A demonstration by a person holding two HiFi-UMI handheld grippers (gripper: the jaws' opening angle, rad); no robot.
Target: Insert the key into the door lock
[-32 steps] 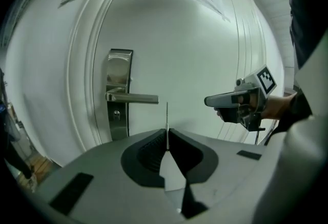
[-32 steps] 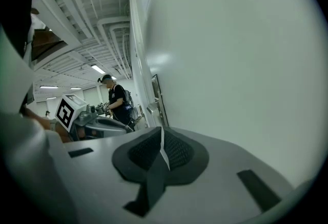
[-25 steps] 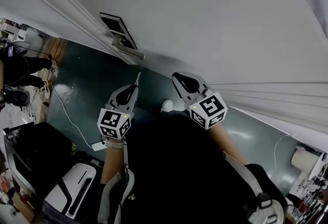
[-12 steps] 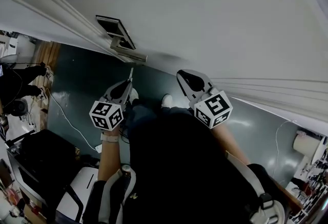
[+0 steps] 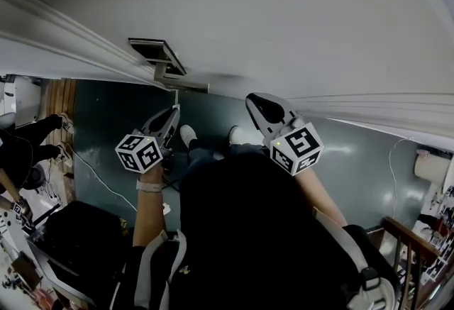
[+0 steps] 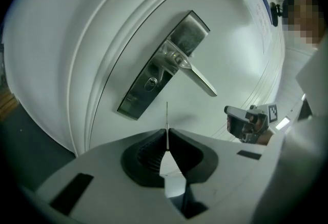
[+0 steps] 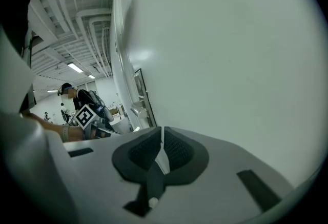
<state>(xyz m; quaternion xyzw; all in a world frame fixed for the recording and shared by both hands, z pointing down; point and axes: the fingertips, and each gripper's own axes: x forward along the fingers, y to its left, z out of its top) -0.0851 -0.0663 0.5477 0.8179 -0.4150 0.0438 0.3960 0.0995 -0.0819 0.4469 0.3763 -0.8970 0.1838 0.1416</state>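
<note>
A thin metal key (image 6: 167, 114) sticks out edge-on from my left gripper (image 6: 167, 131), which is shut on it. Its tip points at the white door (image 6: 230, 38), a little below and right of the keyhole (image 6: 151, 83) in the steel lock plate (image 6: 137, 96). The lever handle (image 6: 199, 76) juts out to the right. In the head view the left gripper (image 5: 172, 113) holds the key (image 5: 175, 97) just under the handle (image 5: 183, 84). My right gripper (image 5: 255, 101) hangs beside it with its jaws together on nothing (image 7: 162, 130).
The door frame's moulding (image 5: 64, 35) runs left of the lock. Dark floor (image 5: 106, 117) lies below, with a cable and black equipment at the left. A person (image 7: 84, 99) stands in the background of the right gripper view. A stair rail (image 5: 411, 237) is at the right.
My left gripper has moved up and left with the key, closer to the lock plate and handle. The right gripper has barely shifted. The head view has tilted.
</note>
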